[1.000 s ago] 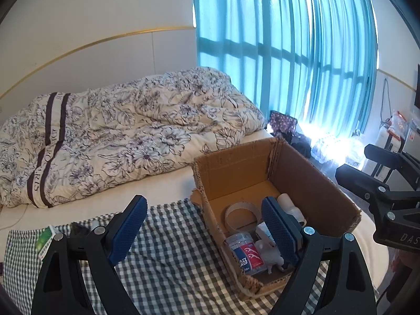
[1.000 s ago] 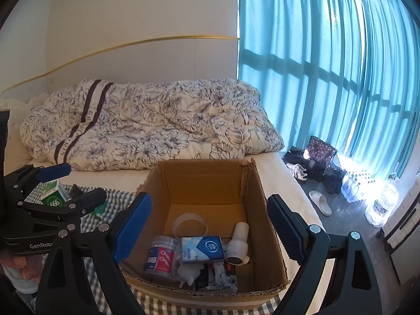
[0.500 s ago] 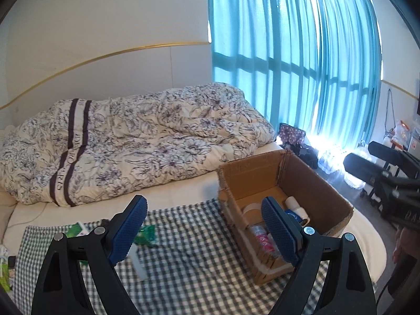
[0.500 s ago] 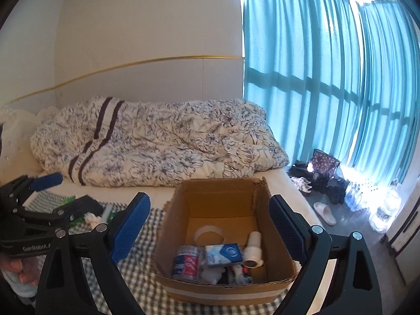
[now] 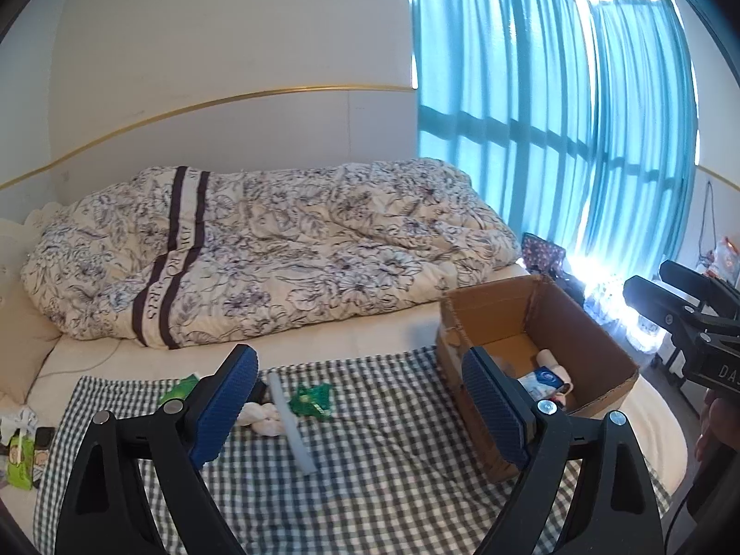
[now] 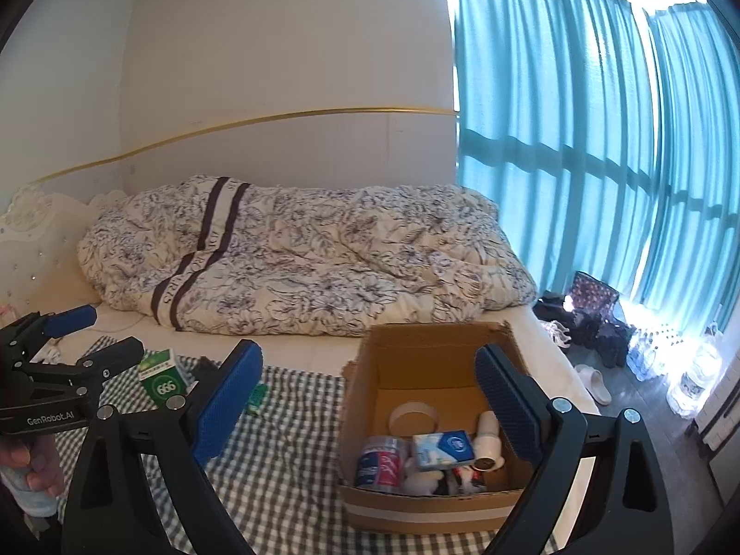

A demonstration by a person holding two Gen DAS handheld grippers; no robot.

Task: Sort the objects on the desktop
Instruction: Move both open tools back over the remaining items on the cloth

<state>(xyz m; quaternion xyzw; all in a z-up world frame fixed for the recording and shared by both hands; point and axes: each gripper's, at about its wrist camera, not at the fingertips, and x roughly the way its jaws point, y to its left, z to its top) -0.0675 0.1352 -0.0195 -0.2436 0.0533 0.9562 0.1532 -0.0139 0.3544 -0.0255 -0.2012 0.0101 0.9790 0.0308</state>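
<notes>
left gripper (image 5: 358, 404): jaws wide apart, empty | right gripper (image 6: 367, 400): jaws wide apart, empty | cardboard box (image 6: 365, 388): on checked cloth (image 5: 370, 462) on bed, several items inside | white tube (image 5: 291, 421), green packet (image 5: 312, 400): loose on cloth

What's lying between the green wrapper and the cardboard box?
Only bare checked cloth separates the green wrapper from the cardboard box, as the left wrist view shows.
</notes>
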